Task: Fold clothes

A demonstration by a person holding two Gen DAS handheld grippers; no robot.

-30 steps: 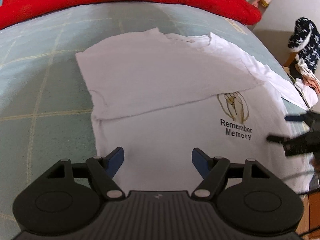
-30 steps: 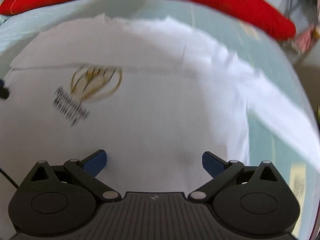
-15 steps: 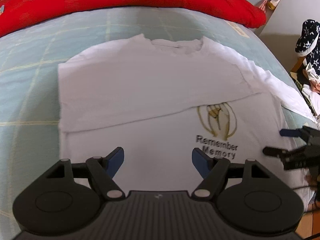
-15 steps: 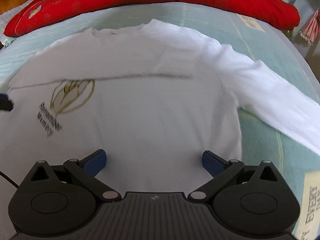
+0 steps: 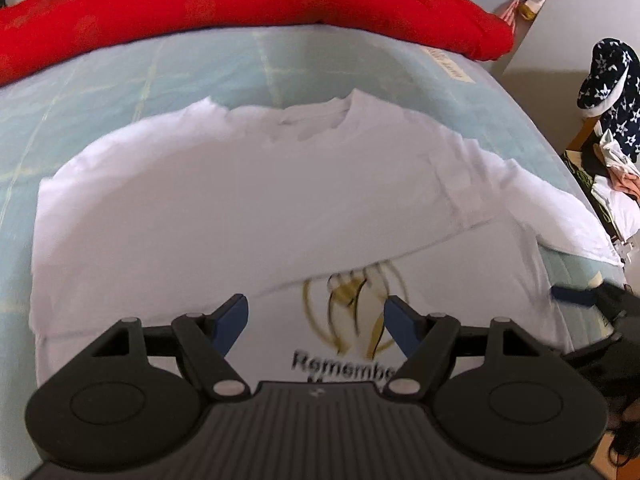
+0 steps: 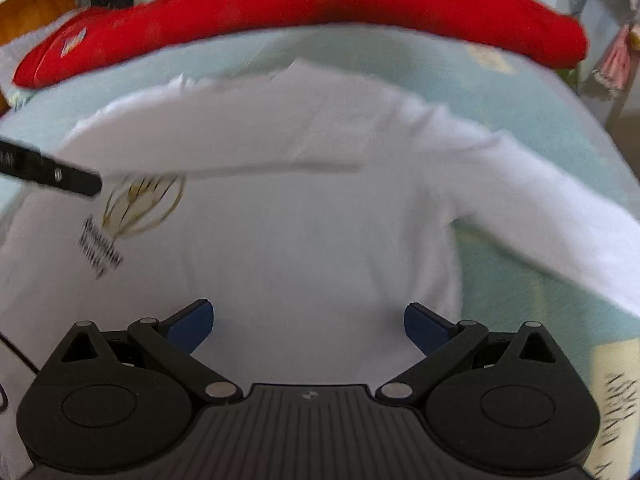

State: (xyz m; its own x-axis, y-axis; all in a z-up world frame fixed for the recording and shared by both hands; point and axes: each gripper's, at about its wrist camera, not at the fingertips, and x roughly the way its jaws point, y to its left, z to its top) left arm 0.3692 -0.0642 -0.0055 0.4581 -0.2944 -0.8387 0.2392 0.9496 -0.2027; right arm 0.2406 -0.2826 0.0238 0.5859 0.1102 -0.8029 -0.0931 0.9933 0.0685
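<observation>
White long-sleeved cotton T-shirt with gold logo [image 5: 248, 216] lies flat on the pale blue bed [image 5: 120, 80], below the red bolster [image 5: 240, 4]. One sleeve folded across the chest; other sleeve [image 6: 560, 216] still spread out. Left tool [image 5: 316, 320] and right tool [image 6: 308, 326] both released, empty. Most folds left.

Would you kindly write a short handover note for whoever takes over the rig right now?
Left claw: open, empty, above the printed chest of the white long-sleeved cotton shirt.
Right claw: open, empty, above the shirt's plain lower body.
The shirt lies flat on the pale green checked bedsheet, in front of the red quilt.
Done: one sleeve is folded across the chest.
Left: the other sleeve lies spread out on the sheet; fold it in, then fold the body.
</observation>
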